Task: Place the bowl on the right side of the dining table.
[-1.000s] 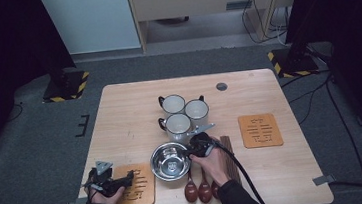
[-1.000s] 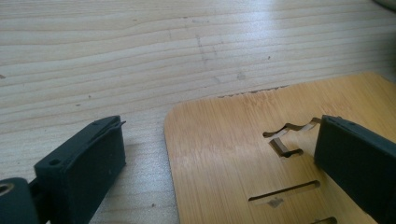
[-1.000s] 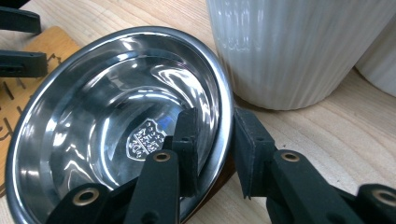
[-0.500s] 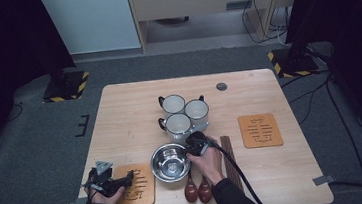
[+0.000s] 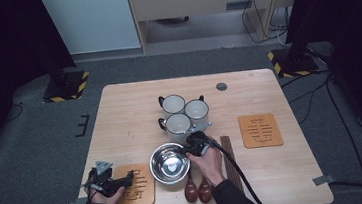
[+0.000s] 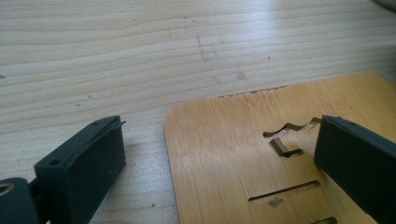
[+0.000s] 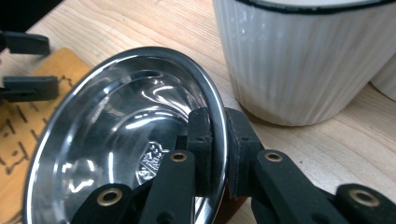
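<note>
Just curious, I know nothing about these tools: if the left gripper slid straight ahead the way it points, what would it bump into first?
Probably the steel bowl. The left gripper lies open over the wooden trivet, pointing across at the bowl, though its height is hard to judge.

R gripper jaws closing in over the last sec & now pinching the rim of the steel bowl, one jaw inside, one outside, pads pressing the rim. In high view the R hand is sitting a touch nearer the bowl's edge vs a sec ago, w/ the gripper tip at the rim's right side.
</note>
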The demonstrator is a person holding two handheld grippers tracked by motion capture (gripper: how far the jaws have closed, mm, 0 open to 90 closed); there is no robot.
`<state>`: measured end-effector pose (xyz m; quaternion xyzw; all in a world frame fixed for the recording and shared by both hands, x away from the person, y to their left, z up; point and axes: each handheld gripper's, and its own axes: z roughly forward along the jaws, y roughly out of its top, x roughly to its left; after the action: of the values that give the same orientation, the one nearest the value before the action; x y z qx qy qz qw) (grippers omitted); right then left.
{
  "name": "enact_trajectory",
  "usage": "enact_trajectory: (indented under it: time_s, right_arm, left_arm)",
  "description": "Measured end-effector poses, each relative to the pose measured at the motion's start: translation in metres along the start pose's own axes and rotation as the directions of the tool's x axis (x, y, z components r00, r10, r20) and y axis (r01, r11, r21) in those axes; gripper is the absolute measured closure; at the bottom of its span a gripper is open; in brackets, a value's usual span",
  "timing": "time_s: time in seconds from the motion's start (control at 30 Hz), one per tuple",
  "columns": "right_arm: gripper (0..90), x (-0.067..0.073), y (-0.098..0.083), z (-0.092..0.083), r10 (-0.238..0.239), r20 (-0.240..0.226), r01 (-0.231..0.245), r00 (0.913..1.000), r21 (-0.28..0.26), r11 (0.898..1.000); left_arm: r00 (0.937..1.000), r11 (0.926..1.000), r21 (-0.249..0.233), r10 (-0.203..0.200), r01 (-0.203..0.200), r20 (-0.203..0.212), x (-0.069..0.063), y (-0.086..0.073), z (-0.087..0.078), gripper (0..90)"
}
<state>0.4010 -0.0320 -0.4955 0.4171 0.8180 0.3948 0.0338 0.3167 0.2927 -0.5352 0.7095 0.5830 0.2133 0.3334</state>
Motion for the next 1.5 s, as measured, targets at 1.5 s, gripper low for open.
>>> enact_trajectory:
  time_s: [1.5]
  right_arm:
    - [84.3,-0.01,0.0,-0.062,0.023,-0.08,-0.033,0.9965,-0.129,0.991]
  left_arm:
    - [1.0,1.0,0.0,0.0,0.0,0.0,0.0,0.0,0.0,1.0]
